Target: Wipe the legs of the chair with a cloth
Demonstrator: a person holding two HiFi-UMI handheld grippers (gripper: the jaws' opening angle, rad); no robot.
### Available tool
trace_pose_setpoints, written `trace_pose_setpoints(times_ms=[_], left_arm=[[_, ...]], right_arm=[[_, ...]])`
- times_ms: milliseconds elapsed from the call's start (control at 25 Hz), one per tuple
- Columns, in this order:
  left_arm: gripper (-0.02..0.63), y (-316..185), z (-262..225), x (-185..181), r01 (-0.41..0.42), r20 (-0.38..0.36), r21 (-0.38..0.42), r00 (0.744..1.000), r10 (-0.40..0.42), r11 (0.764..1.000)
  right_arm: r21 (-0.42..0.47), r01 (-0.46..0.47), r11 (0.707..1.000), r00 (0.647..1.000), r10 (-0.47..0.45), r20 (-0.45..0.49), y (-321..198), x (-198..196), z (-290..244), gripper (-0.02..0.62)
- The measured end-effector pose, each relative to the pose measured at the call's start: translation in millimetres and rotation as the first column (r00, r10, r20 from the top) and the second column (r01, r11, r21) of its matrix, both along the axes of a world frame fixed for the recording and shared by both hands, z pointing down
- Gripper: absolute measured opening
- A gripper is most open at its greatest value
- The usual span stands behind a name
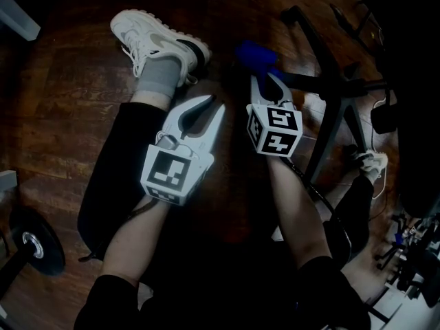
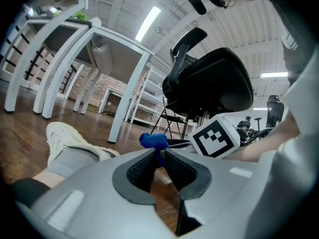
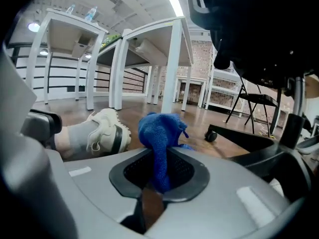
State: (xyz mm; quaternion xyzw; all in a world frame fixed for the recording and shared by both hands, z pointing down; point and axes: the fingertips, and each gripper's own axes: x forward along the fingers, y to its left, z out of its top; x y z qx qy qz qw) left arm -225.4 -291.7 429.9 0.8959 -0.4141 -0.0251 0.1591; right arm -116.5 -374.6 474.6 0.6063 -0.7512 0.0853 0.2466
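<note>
My right gripper (image 1: 265, 79) is shut on a blue cloth (image 1: 256, 53), which bunches out past its tips close to the black chair base (image 1: 330, 91). In the right gripper view the cloth (image 3: 160, 133) hangs down between the jaws of that gripper (image 3: 160, 153), and a black chair leg with a caster (image 3: 244, 136) lies just beyond to the right. My left gripper (image 1: 214, 104) hovers beside it over the person's leg, shut and holding nothing. Its own view shows the meeting tips of the left gripper (image 2: 160, 151), the cloth (image 2: 153, 141) behind them, and the black chair (image 2: 209, 83).
The person's white shoe (image 1: 155, 43) rests on the dark wood floor ahead of the left gripper. A weight plate (image 1: 31, 243) lies at the lower left. White table legs (image 1: 17, 16) stand at the far left, cables and gear (image 1: 412, 253) at the right.
</note>
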Motion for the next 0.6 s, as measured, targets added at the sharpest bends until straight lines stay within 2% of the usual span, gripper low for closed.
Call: trace_pose_setpoints(times_ms=[160,360,480,600], left_arm=[[0.061,-1,-5,-1,0.008,0.062,0.058,0.998,-0.012,0.998],[0.061,2,-7,1,0.002,0.062,0.061,0.998,-0.006,0.998],[0.061,1,-7,0,0.002,0.037,0.041,0.999,-0.004,0.999],[0.061,0,-7,1,-0.01,0.013,0.029,1.0,0.01,1.0]], right_arm=[[-0.013,0.041,0.999,0.999,-0.041,-0.001,2,-15,4,0.075],[-0.001,0.137,0.991,0.99,-0.137,-0.013,5,-24,-3,0.075],[0.04,0.161,0.986,0.982,-0.157,-0.103,-7,-9,-25,0.075],[0.083,0.13,0.988,0.976,-0.112,-0.189,-36,27,-49,0.075]])
